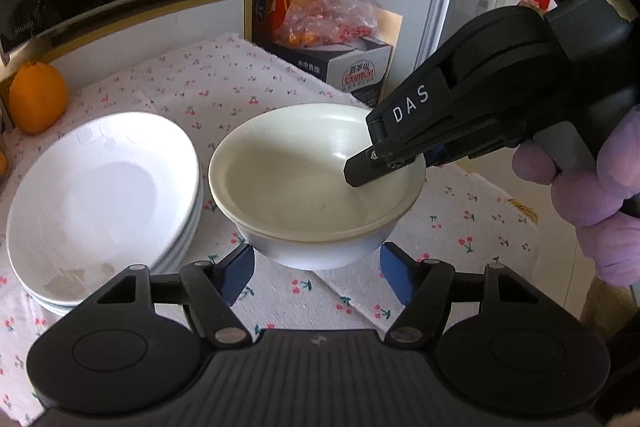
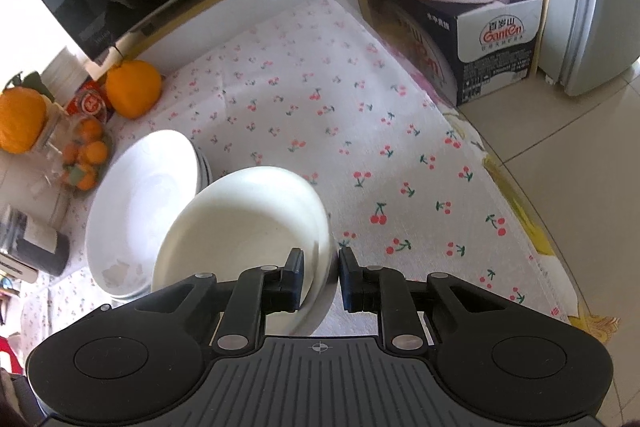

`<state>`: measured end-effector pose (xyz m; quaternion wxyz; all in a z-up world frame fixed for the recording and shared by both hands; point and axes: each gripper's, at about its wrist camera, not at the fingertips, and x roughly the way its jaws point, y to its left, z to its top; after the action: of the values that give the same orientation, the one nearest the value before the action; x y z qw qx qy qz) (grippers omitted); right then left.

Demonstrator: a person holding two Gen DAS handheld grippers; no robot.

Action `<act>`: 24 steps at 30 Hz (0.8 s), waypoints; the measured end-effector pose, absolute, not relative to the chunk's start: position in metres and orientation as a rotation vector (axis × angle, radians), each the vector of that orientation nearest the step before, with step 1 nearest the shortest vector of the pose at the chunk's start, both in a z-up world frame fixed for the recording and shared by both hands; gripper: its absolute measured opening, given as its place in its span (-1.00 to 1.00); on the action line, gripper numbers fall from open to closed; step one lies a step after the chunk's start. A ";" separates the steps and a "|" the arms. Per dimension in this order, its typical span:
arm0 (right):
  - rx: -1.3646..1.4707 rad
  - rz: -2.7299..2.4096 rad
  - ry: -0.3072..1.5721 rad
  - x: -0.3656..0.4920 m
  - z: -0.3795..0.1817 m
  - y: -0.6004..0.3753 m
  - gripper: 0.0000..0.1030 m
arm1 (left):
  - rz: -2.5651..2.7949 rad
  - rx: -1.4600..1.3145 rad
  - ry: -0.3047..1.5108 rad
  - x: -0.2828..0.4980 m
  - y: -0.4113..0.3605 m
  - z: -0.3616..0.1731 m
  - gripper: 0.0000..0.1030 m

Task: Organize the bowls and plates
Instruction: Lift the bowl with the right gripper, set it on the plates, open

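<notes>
Bowls (image 1: 316,183) nested, rim pinched by right fingers (image 2: 294,277); left fingers (image 1: 240,267) spread

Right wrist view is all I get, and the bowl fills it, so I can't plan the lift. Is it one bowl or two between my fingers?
Observer: Two. A cream bowl sits nested in a white bowl; the right gripper straddles the cream one's rim.
Operator: Where is the left gripper?
Observer: The left gripper is open and low, its blue pads flanking the white bowl's base, apparently not touching it.
Operator: Is the white bowl down?
Observer: It appears to rest on the cherry-print tablecloth, close beside the plate stack.
</notes>
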<state>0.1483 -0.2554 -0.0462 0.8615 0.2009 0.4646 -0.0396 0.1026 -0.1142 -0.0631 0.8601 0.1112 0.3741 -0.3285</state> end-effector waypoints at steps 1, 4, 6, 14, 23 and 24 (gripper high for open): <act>0.427 -0.079 0.968 0.148 -0.044 -0.256 -0.64 | -0.689 0.240 0.777 0.102 -0.114 -0.061 0.27; 0.448 -0.066 0.945 0.147 -0.036 -0.256 -0.64 | -0.688 0.255 0.751 0.101 -0.111 -0.053 0.27; 0.459 -0.056 0.933 0.148 -0.031 -0.256 -0.64 | -0.685 0.254 0.743 0.102 -0.109 -0.048 0.27; 0.489 -0.014 0.902 0.158 -0.019 -0.240 -0.64 | -0.653 0.239 0.735 0.108 -0.092 -0.033 0.27; 0.494 0.051 0.874 0.180 -0.010 -0.201 -0.64 | -0.609 0.201 0.733 0.122 -0.054 -0.019 0.28; 0.494 0.055 0.872 0.184 -0.010 -0.196 -0.64 | -0.605 0.199 0.735 0.124 -0.050 -0.019 0.28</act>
<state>0.1840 -0.1959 -0.0097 0.8767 0.2367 0.4179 0.0266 0.1244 -0.0505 -0.0188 0.8842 0.0955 0.3530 -0.2906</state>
